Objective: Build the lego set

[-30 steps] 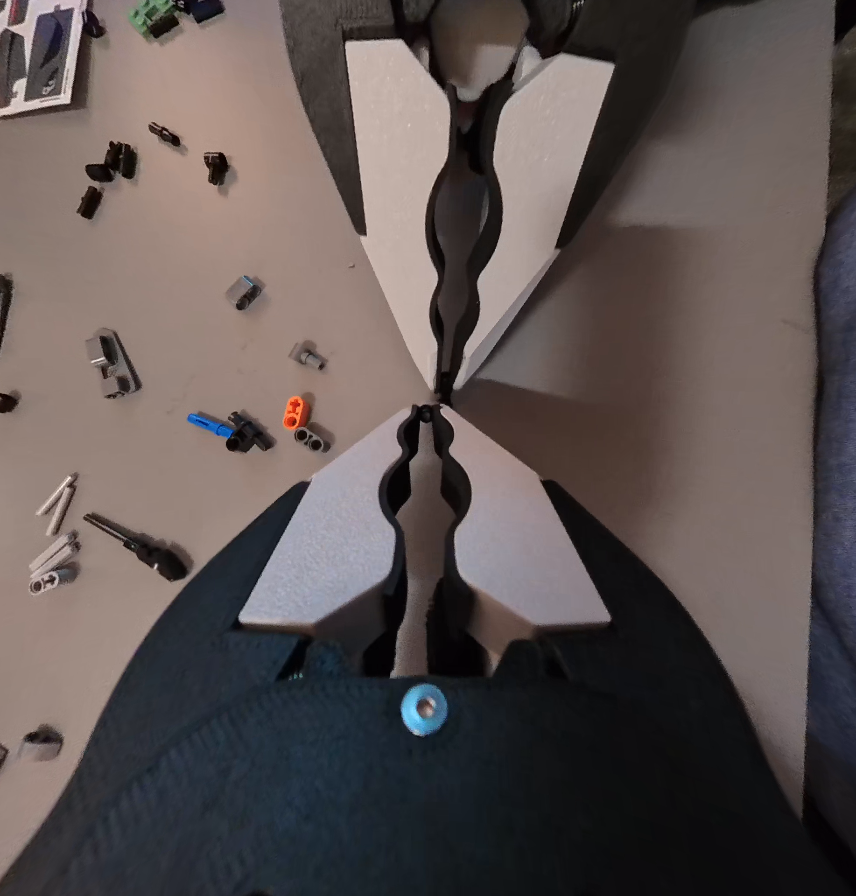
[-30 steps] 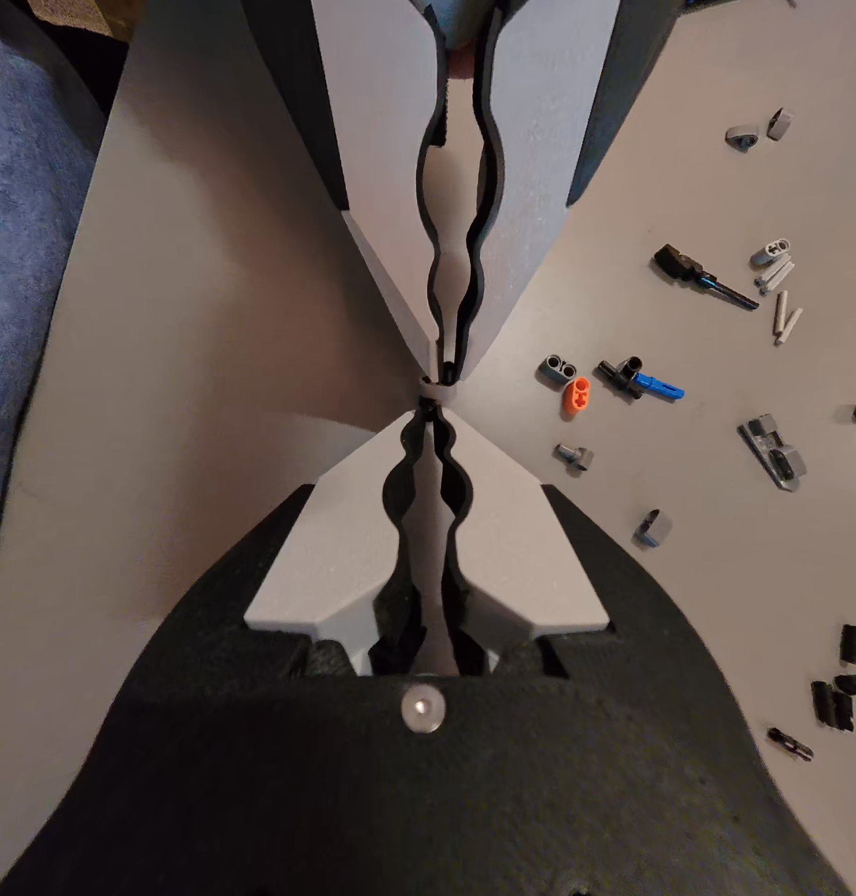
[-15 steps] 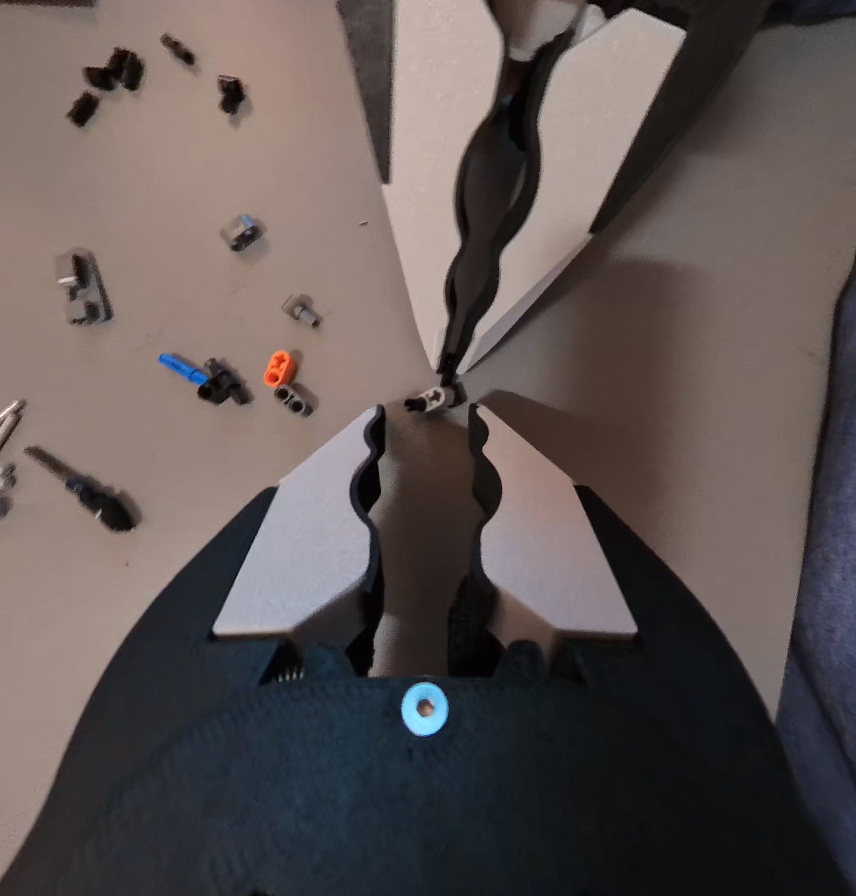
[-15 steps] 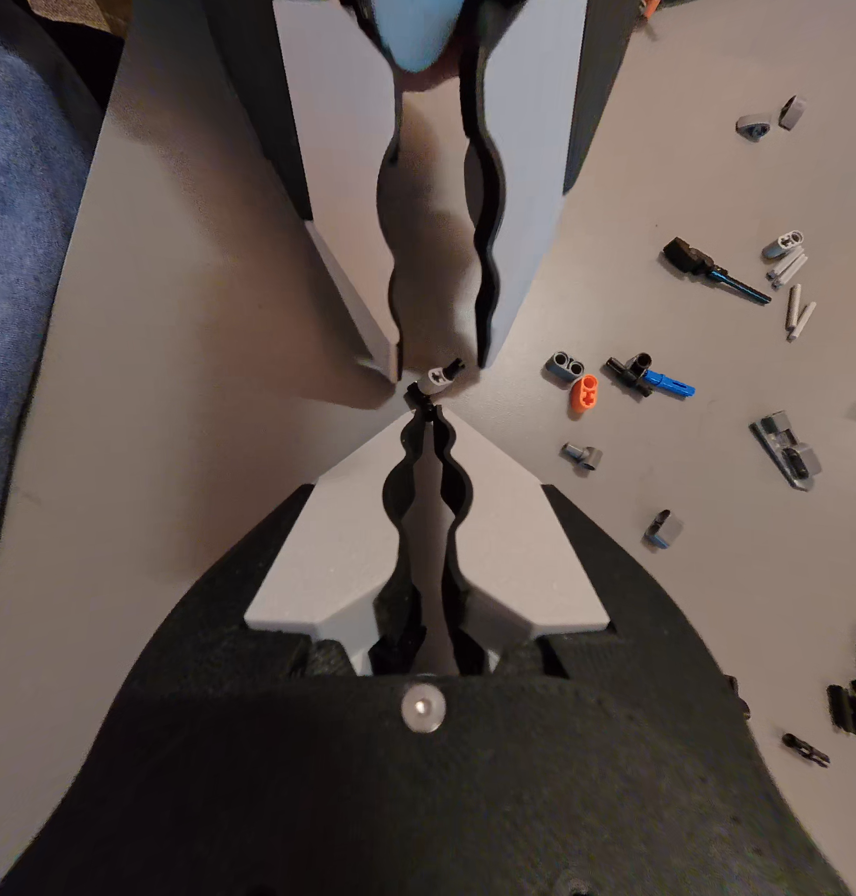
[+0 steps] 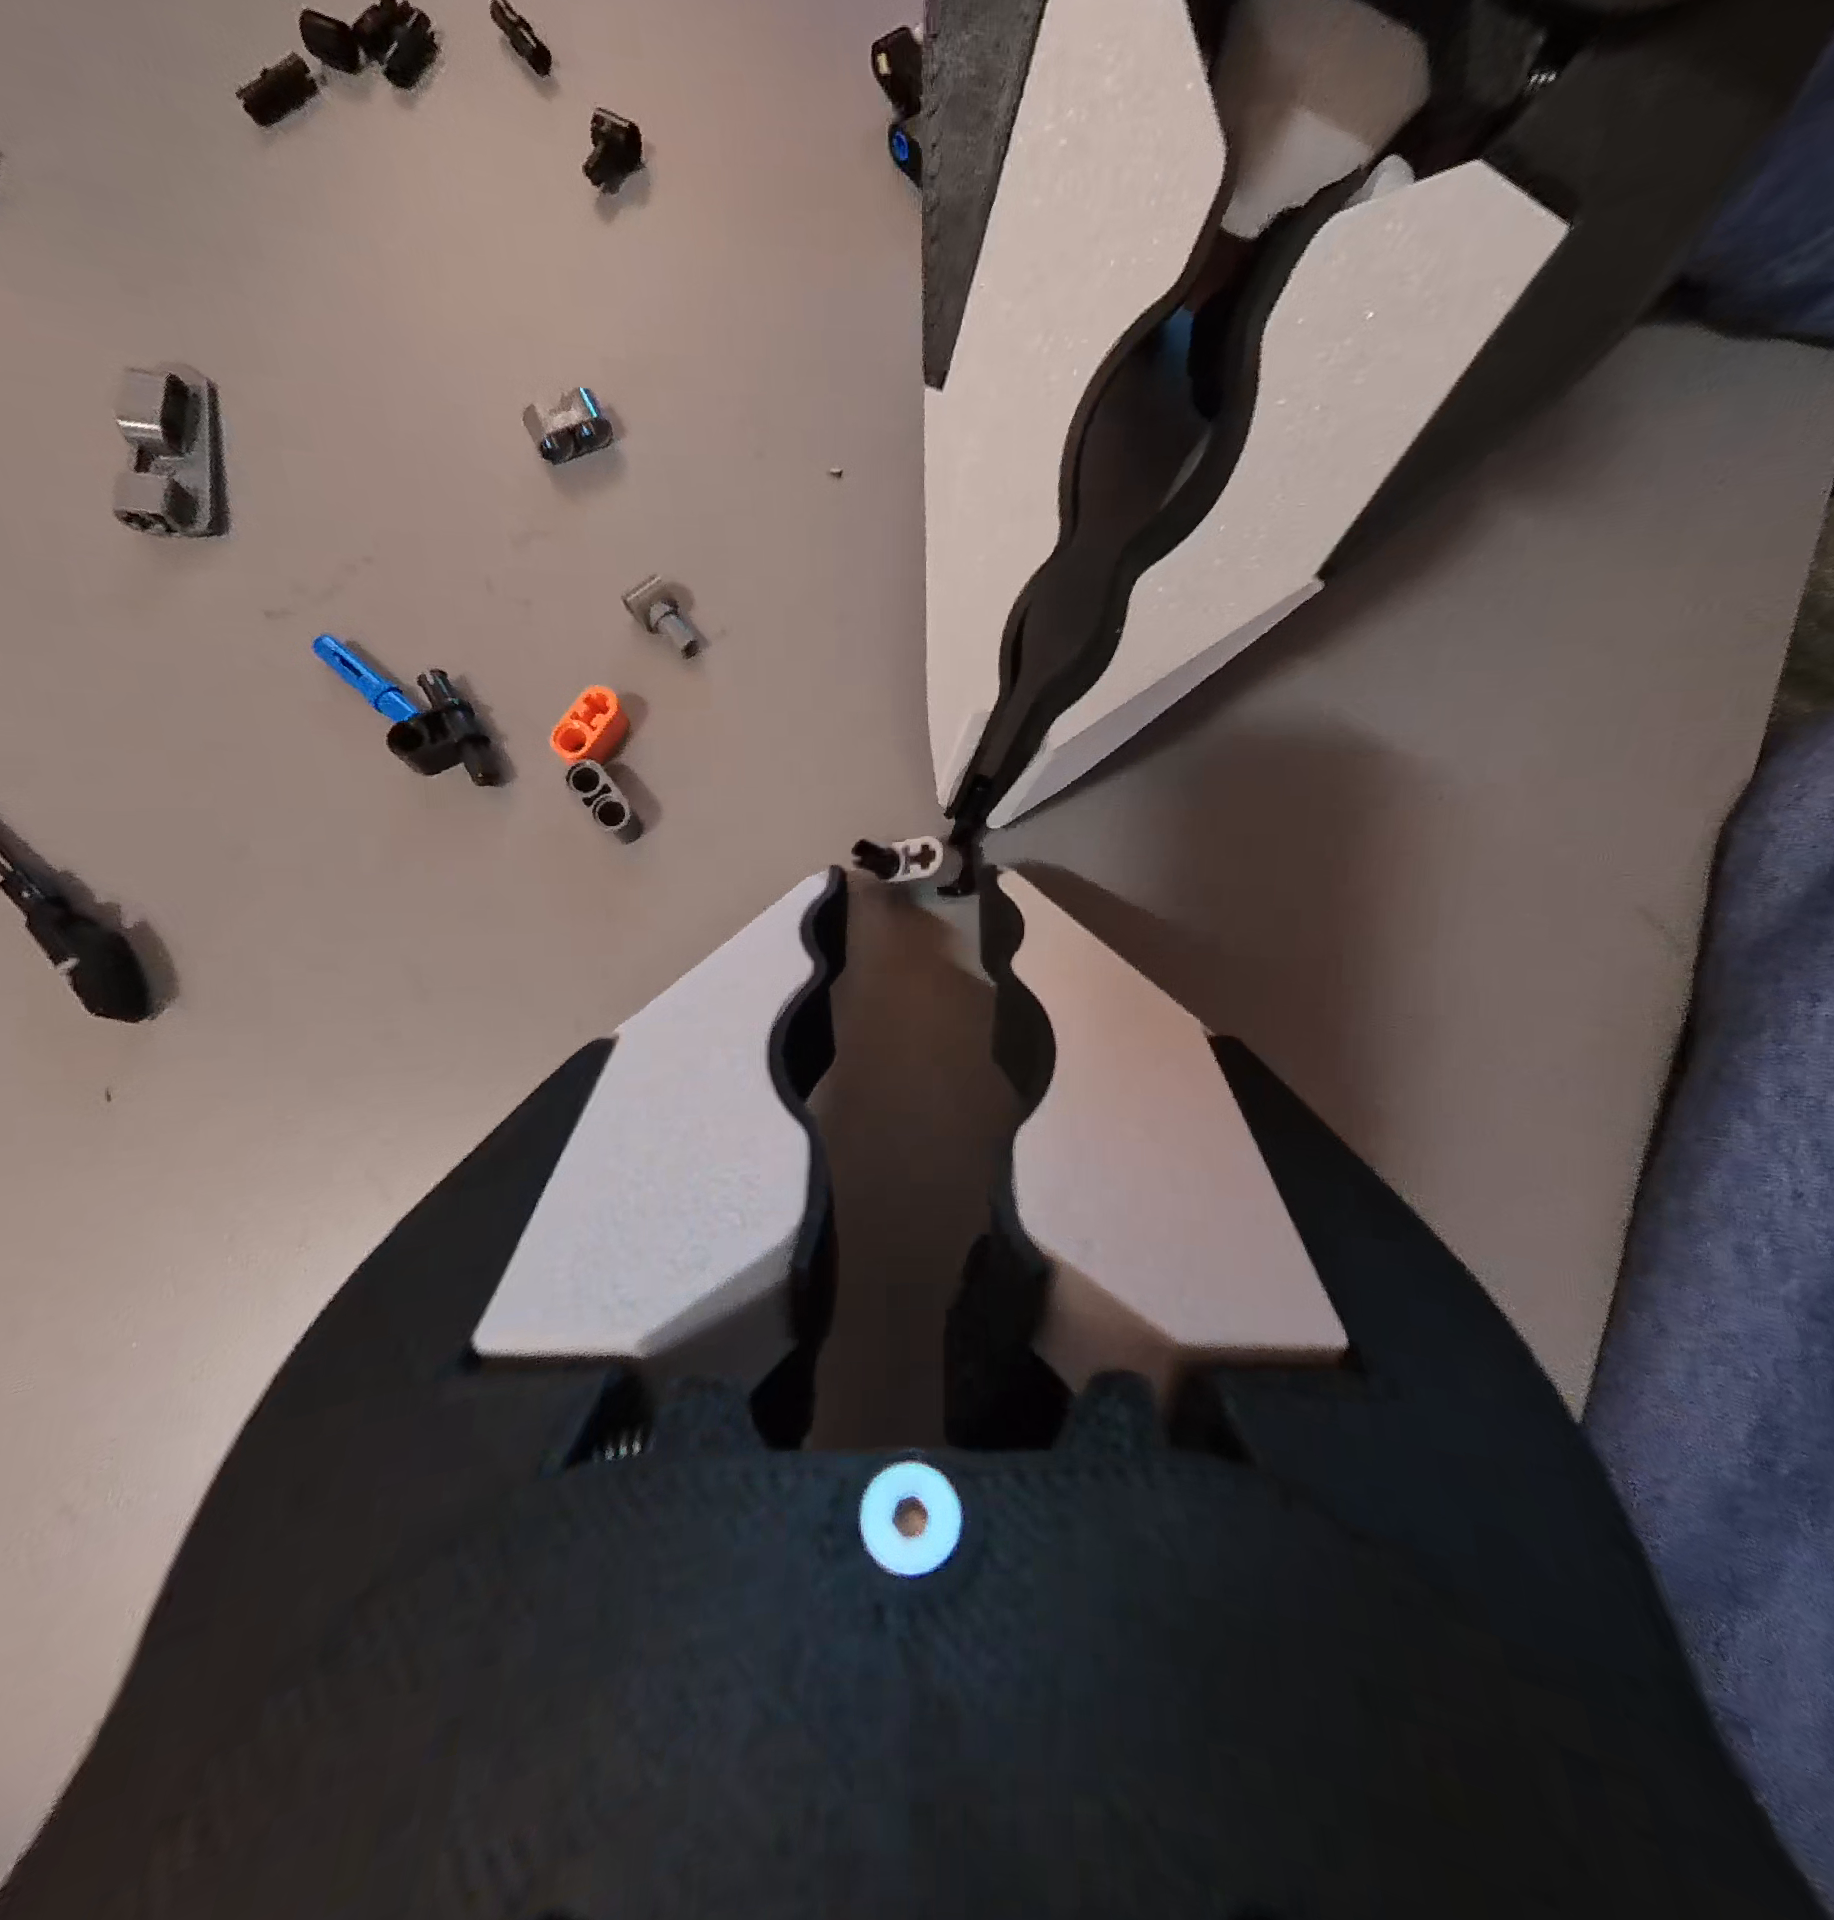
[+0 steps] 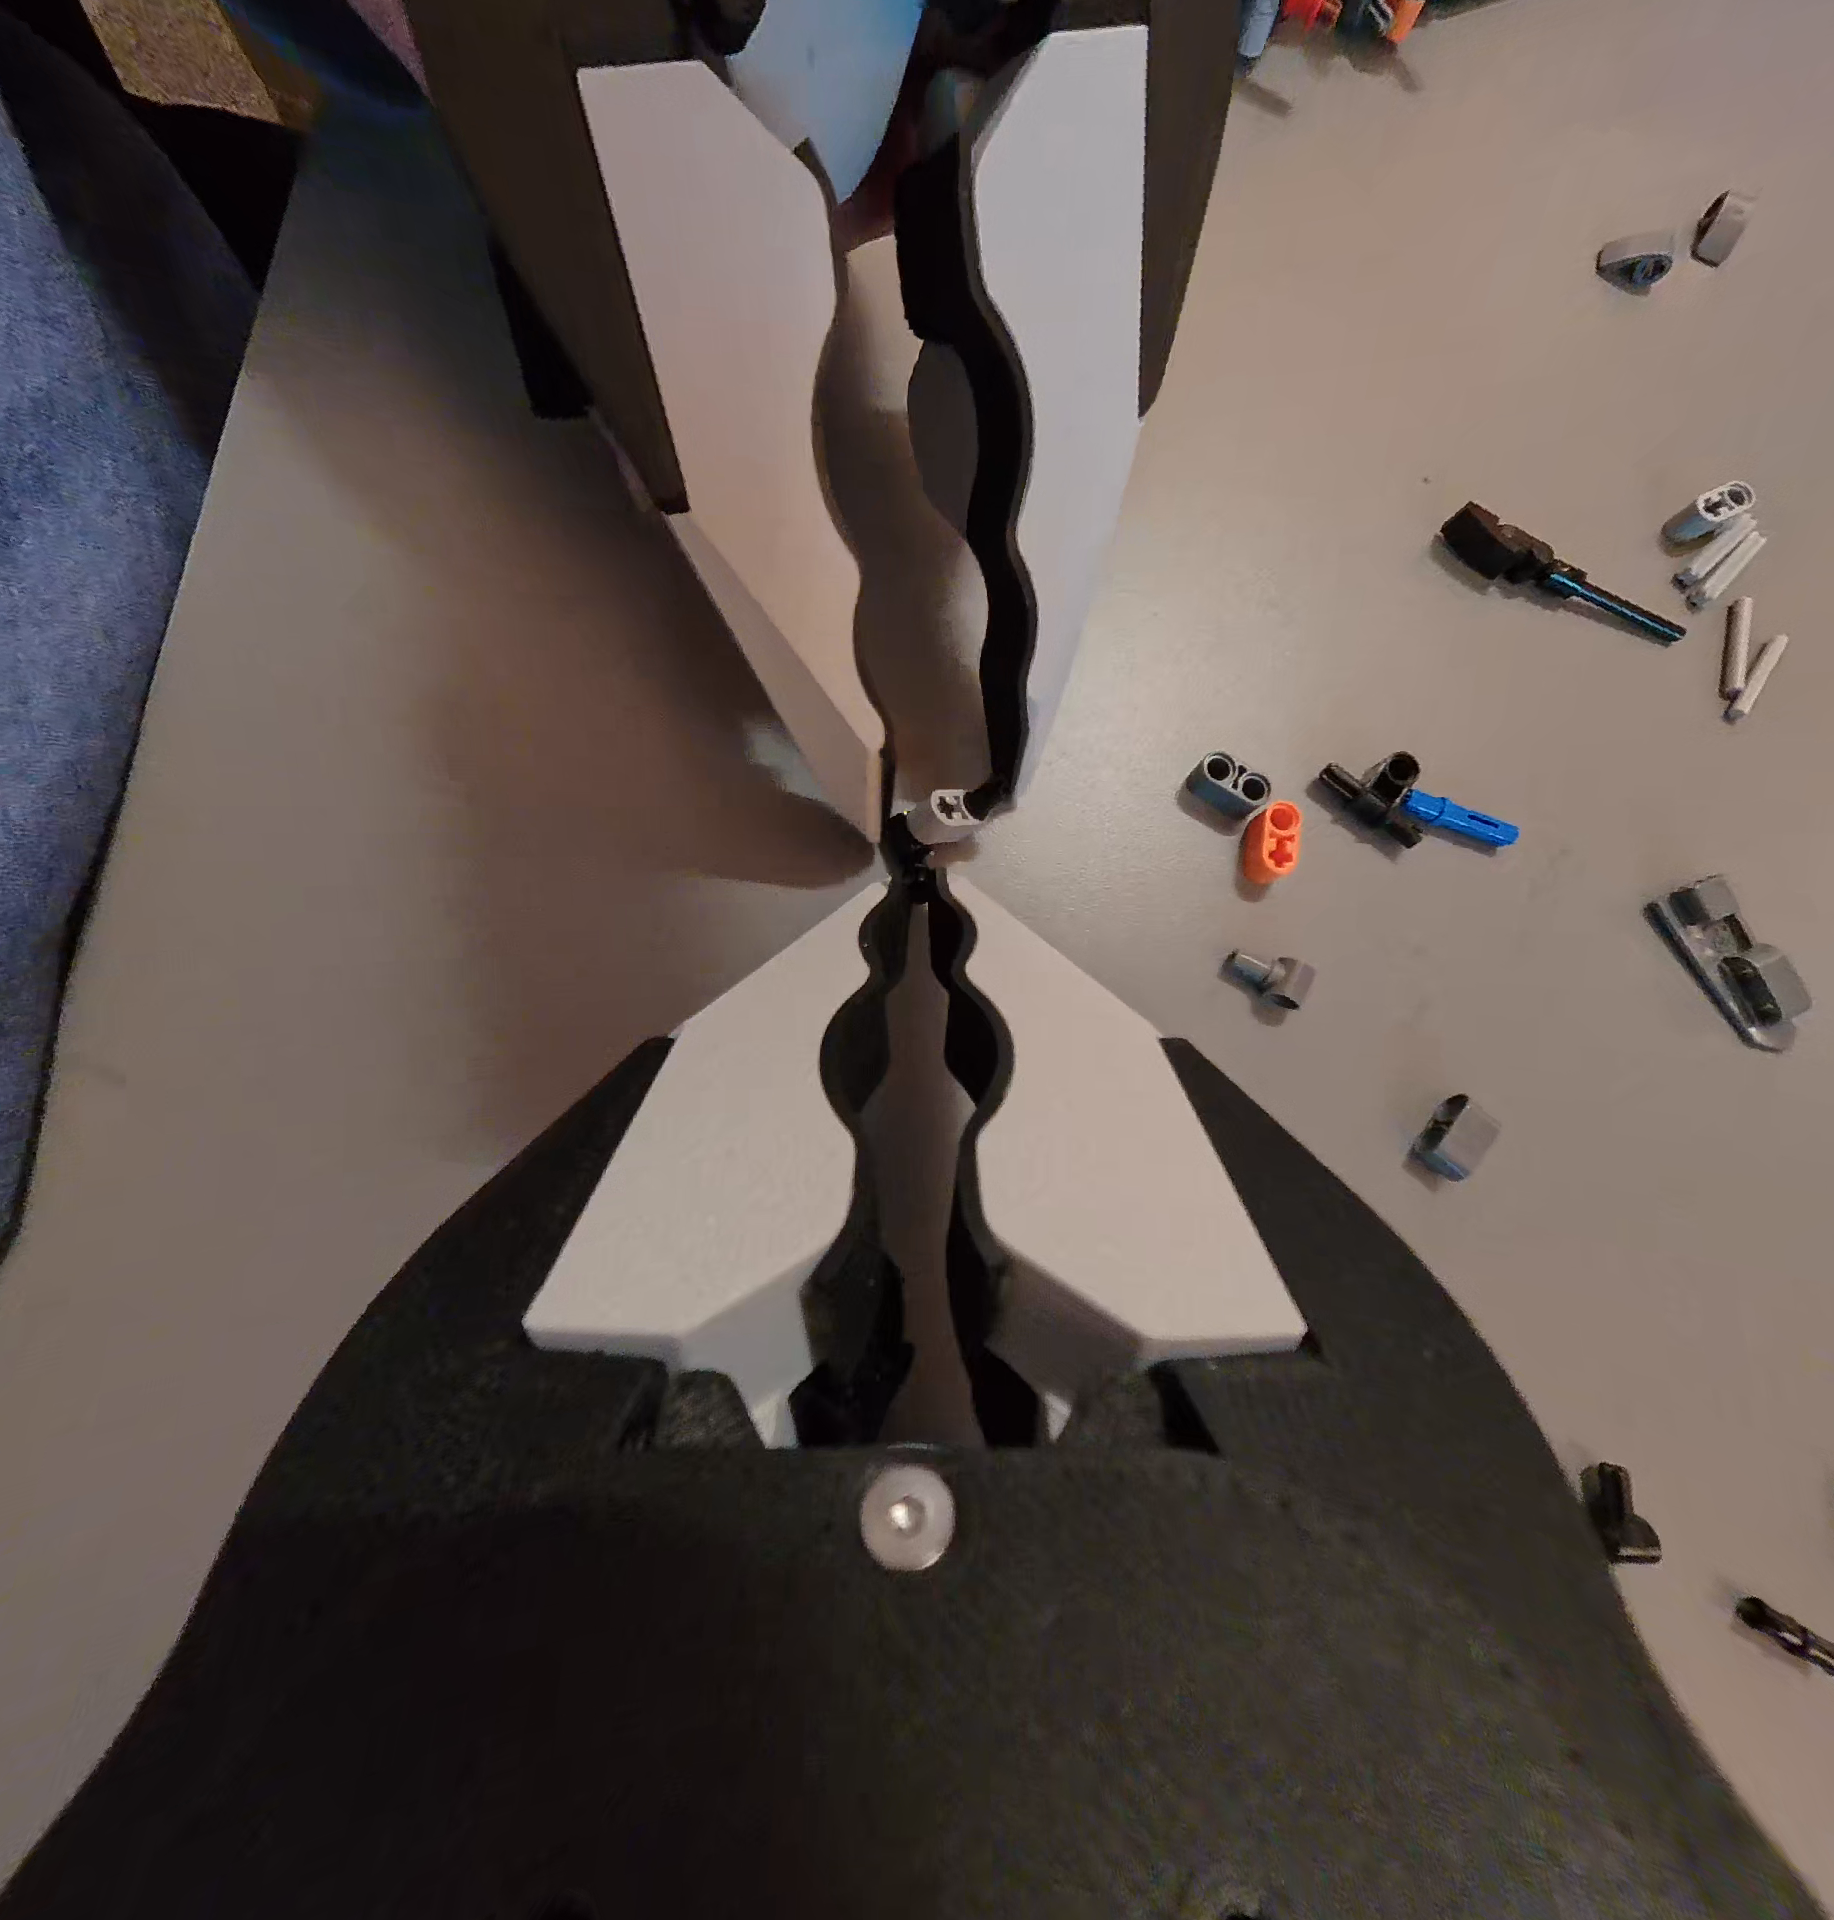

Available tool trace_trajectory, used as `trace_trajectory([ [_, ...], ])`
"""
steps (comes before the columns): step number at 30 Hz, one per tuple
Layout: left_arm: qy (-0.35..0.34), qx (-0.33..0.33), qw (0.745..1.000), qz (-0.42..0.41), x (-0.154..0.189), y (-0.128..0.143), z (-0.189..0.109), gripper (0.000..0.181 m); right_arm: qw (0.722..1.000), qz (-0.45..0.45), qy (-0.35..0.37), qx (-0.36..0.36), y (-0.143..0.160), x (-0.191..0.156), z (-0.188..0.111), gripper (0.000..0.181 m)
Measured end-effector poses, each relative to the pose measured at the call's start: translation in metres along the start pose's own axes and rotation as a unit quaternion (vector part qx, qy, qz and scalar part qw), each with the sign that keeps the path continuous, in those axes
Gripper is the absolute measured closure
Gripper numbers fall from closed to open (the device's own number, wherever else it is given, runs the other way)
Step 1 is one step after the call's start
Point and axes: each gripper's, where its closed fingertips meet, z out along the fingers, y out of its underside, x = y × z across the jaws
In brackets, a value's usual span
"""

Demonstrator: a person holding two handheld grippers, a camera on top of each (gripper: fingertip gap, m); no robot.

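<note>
A small light grey connector with a black pin (image 5: pixel 918 857) sits between the two grippers, just above the tan table (image 5: pixel 477 1039). My right gripper (image 6: pixel 918 883) is shut on its black pin end; the connector (image 6: pixel 949 808) sticks out beyond the tips. In the left wrist view the right gripper (image 5: pixel 970 810) reaches in from the top. My left gripper (image 5: pixel 913 883) is open, its tips on either side of the connector, not clamping it. In the right wrist view the left gripper (image 6: pixel 944 790) comes in from the top.
Loose parts lie on the table to one side: an orange connector (image 5: pixel 589 720), a blue pin in a black connector (image 5: pixel 414 712), a dark grey double connector (image 5: pixel 603 798), grey blocks (image 5: pixel 170 452), several black pins (image 5: pixel 373 31). The table edge and blue fabric (image 5: pixel 1775 1143) are close by. Only a small space, under 4 cm, lies between the two pairs of fingers.
My left gripper opened and let go of the connector; its jaws have since narrowed a little around it. My right gripper stayed shut on the pin end.
</note>
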Motion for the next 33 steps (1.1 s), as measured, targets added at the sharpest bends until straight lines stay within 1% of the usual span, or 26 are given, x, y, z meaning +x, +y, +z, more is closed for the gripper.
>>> trace_trajectory([
  [4,0.021,0.014,1.000,-0.005,0.005,-0.004,0.004,0.163,1.000,0.003,-0.003,0.002,0.000,0.000,0.000,0.180],
  [15,0.028,0.029,0.999,-0.002,0.006,-0.007,0.005,0.168,1.000,0.014,-0.007,0.015,-0.002,0.001,-0.004,0.180],
  [18,0.041,0.054,0.997,-0.029,0.005,-0.013,0.000,0.167,0.999,0.027,-0.009,0.036,-0.007,0.003,-0.010,0.180],
  [20,0.056,0.087,0.993,-0.053,0.003,-0.020,-0.007,0.167,0.998,0.037,-0.006,0.055,-0.013,0.005,-0.017,0.180],
  [23,0.104,0.175,0.973,-0.113,0.001,-0.041,-0.025,0.168,0.993,0.056,0.006,0.101,-0.027,0.011,-0.035,0.180],
  [25,0.151,0.245,0.946,-0.151,0.001,-0.058,-0.042,0.168,0.987,0.070,0.020,0.140,-0.039,0.017,-0.051,0.181],
  [28,0.212,0.328,0.901,-0.188,-0.001,-0.078,-0.066,0.168,0.975,0.089,0.037,0.202,-0.058,0.022,-0.075,0.181],
  [30,0.253,0.367,0.871,-0.206,-0.001,-0.089,-0.078,0.168,0.967,0.093,0.051,0.234,-0.070,0.024,-0.087,0.181],
  [33,0.292,0.409,0.837,-0.218,-0.001,-0.103,-0.089,0.168,0.956,0.096,0.057,0.272,-0.088,0.023,-0.096,0.180],
])
